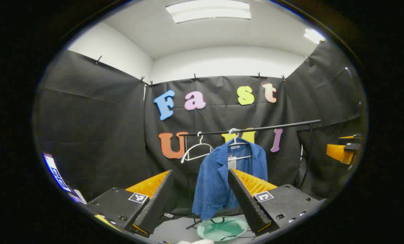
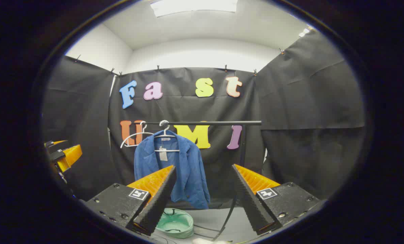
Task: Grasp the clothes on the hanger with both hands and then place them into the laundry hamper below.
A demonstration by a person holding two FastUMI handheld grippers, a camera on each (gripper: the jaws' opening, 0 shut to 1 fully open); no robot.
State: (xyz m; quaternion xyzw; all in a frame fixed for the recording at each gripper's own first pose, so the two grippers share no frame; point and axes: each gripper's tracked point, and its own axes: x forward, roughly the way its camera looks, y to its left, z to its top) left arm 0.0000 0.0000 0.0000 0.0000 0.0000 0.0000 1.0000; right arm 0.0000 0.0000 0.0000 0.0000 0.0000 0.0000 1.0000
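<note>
A blue jacket (image 1: 218, 183) (image 2: 188, 162) hangs on a white hanger (image 1: 236, 139) (image 2: 165, 134) from a black rail (image 1: 256, 128) (image 2: 202, 123). Below it on the floor stands a mint-green laundry hamper (image 1: 222, 229) (image 2: 175, 222). My left gripper (image 1: 199, 173) is open, some way short of the jacket, which shows between its fingers. My right gripper (image 2: 204, 167) is open too, with the jacket behind its left finger (image 2: 161, 193). Each gripper also appears at the edge of the other's view, the right gripper (image 1: 344, 151) and the left gripper (image 2: 64, 156).
An empty white hanger (image 1: 196, 150) (image 2: 134, 137) hangs on the rail left of the jacket. The rail's black upright (image 1: 306, 159) (image 2: 242, 145) and floor frame (image 2: 218, 227) stand to the right of the hamper. Black cloth walls close the booth on three sides.
</note>
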